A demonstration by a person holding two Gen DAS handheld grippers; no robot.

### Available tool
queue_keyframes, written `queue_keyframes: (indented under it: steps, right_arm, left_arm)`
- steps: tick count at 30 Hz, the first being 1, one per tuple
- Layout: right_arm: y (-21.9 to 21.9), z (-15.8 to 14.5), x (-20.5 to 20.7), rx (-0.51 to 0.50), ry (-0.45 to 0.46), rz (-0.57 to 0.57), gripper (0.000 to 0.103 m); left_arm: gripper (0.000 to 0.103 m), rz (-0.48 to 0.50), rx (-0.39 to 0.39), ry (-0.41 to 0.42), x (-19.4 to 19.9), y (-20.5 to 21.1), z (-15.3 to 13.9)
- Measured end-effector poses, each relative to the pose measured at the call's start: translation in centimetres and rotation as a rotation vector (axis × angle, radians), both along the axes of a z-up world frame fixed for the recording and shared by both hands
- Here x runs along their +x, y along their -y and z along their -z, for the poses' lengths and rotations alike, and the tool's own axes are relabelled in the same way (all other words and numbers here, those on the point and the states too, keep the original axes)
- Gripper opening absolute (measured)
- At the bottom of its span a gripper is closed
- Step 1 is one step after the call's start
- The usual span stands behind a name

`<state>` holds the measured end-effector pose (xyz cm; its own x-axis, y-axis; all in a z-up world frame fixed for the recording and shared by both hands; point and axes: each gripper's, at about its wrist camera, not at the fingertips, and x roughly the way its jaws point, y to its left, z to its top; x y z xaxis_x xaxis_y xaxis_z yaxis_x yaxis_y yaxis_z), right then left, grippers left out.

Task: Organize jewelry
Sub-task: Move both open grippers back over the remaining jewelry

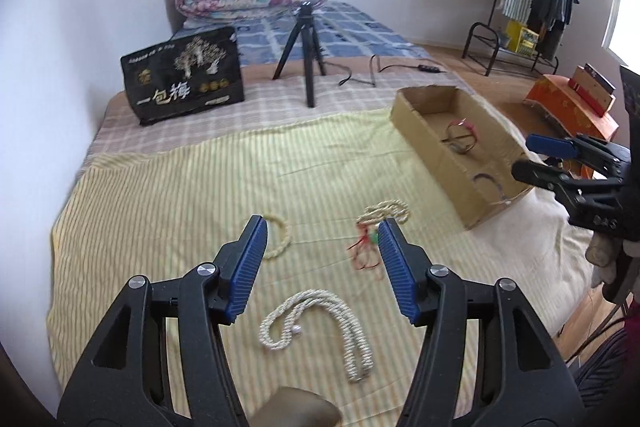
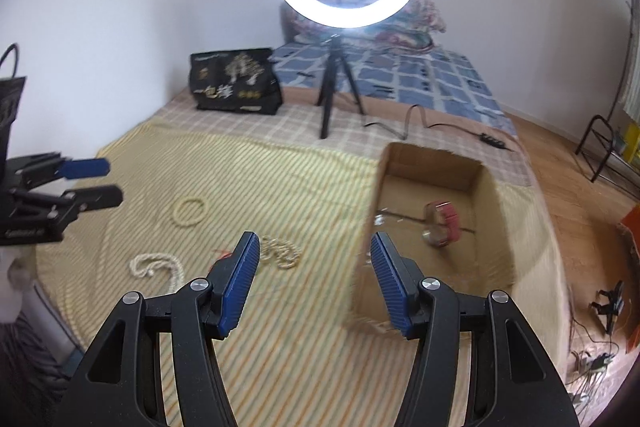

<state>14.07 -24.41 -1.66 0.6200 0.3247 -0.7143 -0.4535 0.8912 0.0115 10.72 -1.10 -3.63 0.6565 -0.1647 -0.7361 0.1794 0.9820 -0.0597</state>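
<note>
Fingers of left gripper (image 1: 322,227) and right gripper (image 2: 314,243) apart, empty

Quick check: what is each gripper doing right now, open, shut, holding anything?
Left gripper: open, holding nothing.
Right gripper: open, holding nothing.

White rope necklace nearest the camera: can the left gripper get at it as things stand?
Probably yes: the left gripper is open and empty, and the white rope necklace lies uncovered on the striped cloth just below its fingers.
</note>
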Motion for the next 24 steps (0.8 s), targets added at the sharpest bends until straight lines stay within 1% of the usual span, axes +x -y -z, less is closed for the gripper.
queue_keyframes:
  steps: [2,4,7,10,15,18,21,22,24]
  right_arm:
    - [-1.1,0.9,-0.4,-0.007,-0.02,-0.037,0.057]
    - [-2.3,2.0,-0.7,-0.037,-0.034,-0.073,0.057]
    - [-3.6,3.5,-1.0,-0.069,-0.059,-0.1,0.057]
    - [-4.3,4.7,-1.0,-0.077,-0.09,-0.112,0.057]
    - [-5.1,5.9,-0.5,-0.069,-0.132,-0.115,0.057]
    - [-5.3,6.4,0.6,-0.057,-0.156,-0.094,0.057]
    - [-5.4,6.9,1.6,-0.023,-0.189,-0.079,0.057]
    - [-5.5,7.0,1.9,-0.006,-0.204,-0.073,0.057]
    - [-5.6,7.4,2.5,0.023,-0.234,-0.067,0.057]
  left_arm:
    - [0.059,-0.012,0.008,-0.016,0.0,-0.8,0.6]
    - [0.059,-0.022,0.006,-0.033,0.0,-1.6,1.3]
    - [0.059,-0.027,-0.008,-0.049,0.2,-2.7,2.1]
    - [0.059,-0.026,-0.016,-0.068,0.3,-3.5,2.9]
    - [0.059,-0.03,-0.052,-0.122,0.8,-4.4,4.5]
    - [0.059,-0.03,-0.057,-0.144,1.0,-4.8,5.3]
    - [0.059,-0.025,-0.058,-0.154,1.0,-5.1,5.8]
    - [0.056,-0.024,-0.058,-0.159,1.0,-5.1,6.0]
    - [0.053,-0.02,-0.058,-0.17,1.0,-5.3,6.3]
